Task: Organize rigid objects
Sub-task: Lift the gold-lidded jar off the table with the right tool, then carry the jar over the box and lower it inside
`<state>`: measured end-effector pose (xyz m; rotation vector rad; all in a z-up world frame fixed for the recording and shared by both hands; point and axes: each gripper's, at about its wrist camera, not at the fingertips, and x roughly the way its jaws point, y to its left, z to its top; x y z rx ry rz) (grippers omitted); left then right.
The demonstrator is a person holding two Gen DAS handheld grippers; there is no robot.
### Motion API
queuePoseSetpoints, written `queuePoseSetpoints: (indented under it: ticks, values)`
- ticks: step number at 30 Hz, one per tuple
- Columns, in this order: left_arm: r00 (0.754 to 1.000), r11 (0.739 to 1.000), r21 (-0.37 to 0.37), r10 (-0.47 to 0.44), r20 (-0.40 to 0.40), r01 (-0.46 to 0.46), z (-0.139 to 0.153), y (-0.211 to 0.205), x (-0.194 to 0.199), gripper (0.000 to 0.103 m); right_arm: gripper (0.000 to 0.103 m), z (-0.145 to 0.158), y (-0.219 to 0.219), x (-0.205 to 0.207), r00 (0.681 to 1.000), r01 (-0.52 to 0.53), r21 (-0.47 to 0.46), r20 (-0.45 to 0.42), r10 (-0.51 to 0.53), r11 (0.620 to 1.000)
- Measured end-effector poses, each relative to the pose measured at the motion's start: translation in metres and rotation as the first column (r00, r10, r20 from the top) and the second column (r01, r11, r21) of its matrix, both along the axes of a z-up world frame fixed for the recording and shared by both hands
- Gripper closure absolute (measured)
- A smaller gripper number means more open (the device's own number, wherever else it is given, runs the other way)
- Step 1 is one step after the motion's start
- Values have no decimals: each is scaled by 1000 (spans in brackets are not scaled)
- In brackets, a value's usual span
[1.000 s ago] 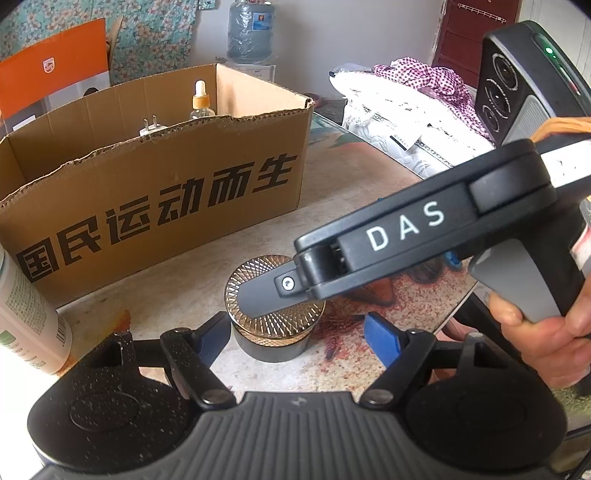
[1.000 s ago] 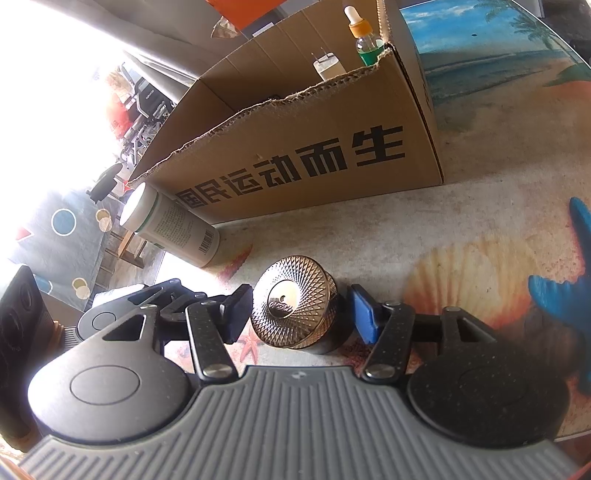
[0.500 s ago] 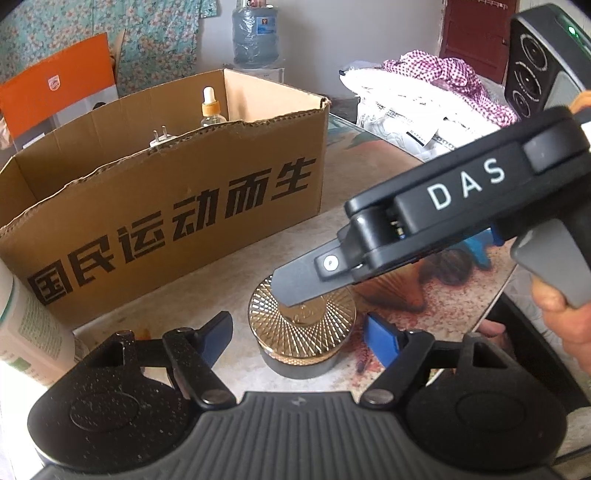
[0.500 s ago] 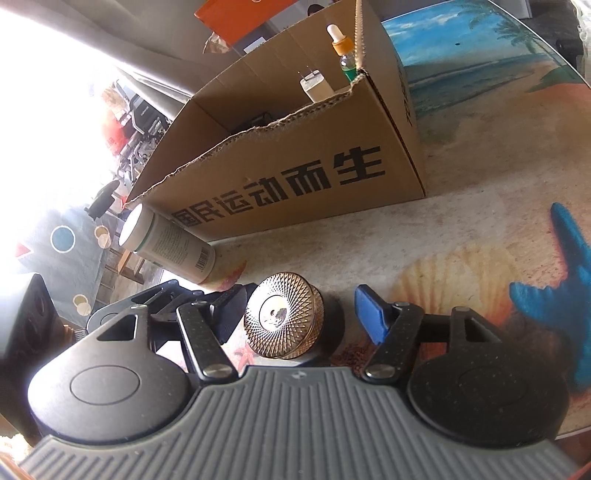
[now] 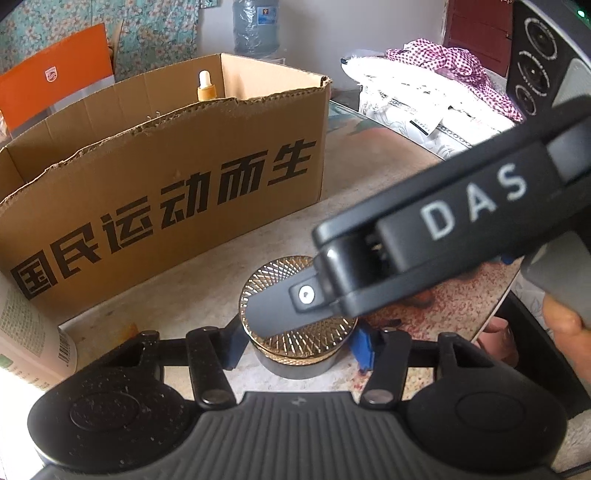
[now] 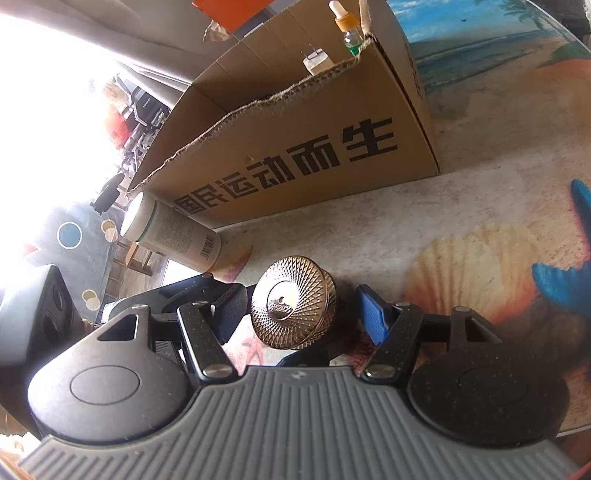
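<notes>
A black jar with a ribbed gold lid (image 5: 317, 334) stands on the beach-print table in front of the cardboard box (image 5: 166, 177). My left gripper (image 5: 300, 345) straddles the jar low down, its jaws closing, and both blue pads touch the jar's sides. In the right wrist view the gold lid (image 6: 295, 306) sits between the fingers of my right gripper (image 6: 303, 317), whose jaws are closing slightly. Its right blue pad (image 6: 373, 317) stands clear of the lid. In the left wrist view one black finger (image 5: 273, 314) of the right gripper lies across the lid's top.
The open box (image 6: 295, 140) holds a dropper bottle (image 6: 345, 24) and a white plug (image 6: 316, 61). A white labelled bottle (image 6: 170, 232) stands at the table's left edge. A black speaker (image 5: 539, 55) and piled cloth (image 5: 443, 85) lie beyond. A hand (image 5: 565, 325) holds the right gripper.
The left gripper's pads have drawn in from wide apart to the jar's sides. In the left wrist view the right gripper has shifted right. The jar has stayed on the table.
</notes>
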<state>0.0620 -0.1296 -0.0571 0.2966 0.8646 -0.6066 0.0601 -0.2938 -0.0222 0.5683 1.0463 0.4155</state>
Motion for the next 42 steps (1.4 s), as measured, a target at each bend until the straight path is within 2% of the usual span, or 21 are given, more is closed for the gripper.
queuePoseSetpoints:
  ticks: [3,7,20,32,36,42]
  values:
    - [1000,1000,-1,15,-3,-15,0,0,0,46,46,-1,1,-1,1000,10,-10,0,-10,1000]
    - [1000,1000,2,24,-10,-24,1,-3,0,46,48,-1,0,-1,1000,20,-7,-1,-20,1000]
    - [998,999,0,52,-22,-52,10,-3,3,46,48,7,2,-4,1000,8,-22,14,-8,1000]
    - [997,997,-9,74,10,-74,25,3,-11,46,48,20,5,-11,999,-3,-27,50,5,1000]
    - [994,995,-34,93,62,-91,47,10,-13,46,48,39,8,-13,995,-10,-39,97,13,999]
    - [976,988,-99,137,172,-121,105,22,4,46,48,101,17,0,964,-37,-80,259,57,996]
